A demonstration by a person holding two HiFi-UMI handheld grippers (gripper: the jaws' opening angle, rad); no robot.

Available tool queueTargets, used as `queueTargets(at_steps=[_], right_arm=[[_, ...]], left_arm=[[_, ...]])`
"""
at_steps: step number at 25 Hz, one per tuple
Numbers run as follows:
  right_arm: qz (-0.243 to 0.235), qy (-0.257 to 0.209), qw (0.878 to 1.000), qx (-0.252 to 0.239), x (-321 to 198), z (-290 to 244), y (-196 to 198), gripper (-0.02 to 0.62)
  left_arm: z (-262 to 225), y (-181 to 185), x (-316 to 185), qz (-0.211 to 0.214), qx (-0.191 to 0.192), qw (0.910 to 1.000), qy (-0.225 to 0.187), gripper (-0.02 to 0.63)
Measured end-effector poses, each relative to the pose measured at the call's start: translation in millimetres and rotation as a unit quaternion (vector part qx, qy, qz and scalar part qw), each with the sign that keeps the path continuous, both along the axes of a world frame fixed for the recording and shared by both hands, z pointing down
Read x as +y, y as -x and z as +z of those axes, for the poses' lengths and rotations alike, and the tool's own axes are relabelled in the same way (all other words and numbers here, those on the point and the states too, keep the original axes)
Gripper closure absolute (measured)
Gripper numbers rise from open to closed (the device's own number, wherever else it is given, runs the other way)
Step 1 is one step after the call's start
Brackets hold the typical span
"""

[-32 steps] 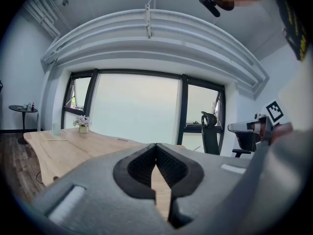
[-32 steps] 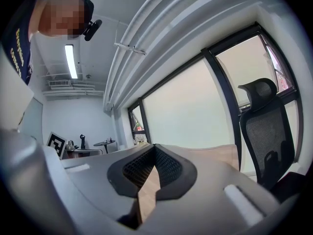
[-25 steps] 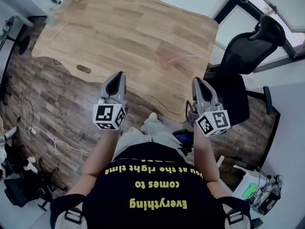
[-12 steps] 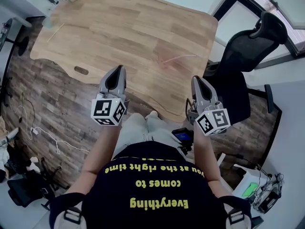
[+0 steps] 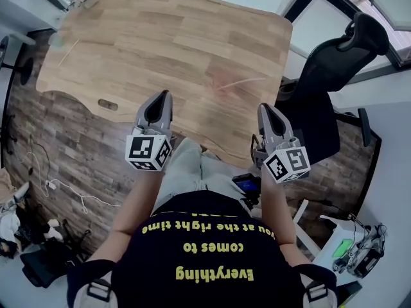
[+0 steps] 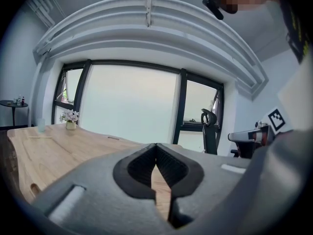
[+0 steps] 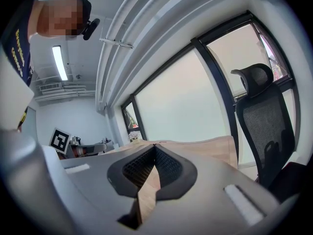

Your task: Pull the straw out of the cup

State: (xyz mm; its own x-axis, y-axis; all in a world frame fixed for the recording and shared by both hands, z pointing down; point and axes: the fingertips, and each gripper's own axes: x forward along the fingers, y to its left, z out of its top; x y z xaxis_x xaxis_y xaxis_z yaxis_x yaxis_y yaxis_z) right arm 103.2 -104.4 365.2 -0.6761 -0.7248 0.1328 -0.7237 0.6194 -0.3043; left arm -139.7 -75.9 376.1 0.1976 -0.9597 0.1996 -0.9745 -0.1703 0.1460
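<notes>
You've got both grippers empty, fingers pressed together. The left gripper point(image 5: 160, 100) hangs over the table's point(image 5: 167, 37) near edge, and the right gripper point(image 5: 264, 111) is by the near right corner. The cup point(image 6: 40, 126) sits well away at the far left corner. The straw point(image 6: 40, 137) lies flat on the table just beside it.

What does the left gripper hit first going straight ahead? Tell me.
Probably the wooden table: the left gripper points across it, slightly downward, with nothing standing in that line. Depth is unclear.
</notes>
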Motion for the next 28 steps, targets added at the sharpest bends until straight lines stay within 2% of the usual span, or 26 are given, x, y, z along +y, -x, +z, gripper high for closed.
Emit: queueTargets(at_steps=[11,19,28], right_arm=[[0.067,0.006,0.998,0.017,-30.0,0.5,2.9,0.588],[0.096,0.009,0.995,0.027,-43.1,0.1,11.7,0.586],[0.096,0.027,0.995,0.03,-48.2,8.4,8.2,0.581]], left_arm=[[-6.0,24.5,-64.5,0.047,0.004,0.9988,-0.015,0.606],[1.2,26.3,-89.3,0.084,0.017,0.9962,-0.013,0.606],[8.1,36.1,-103.9,0.075,0.02,0.997,-0.005,0.606]])
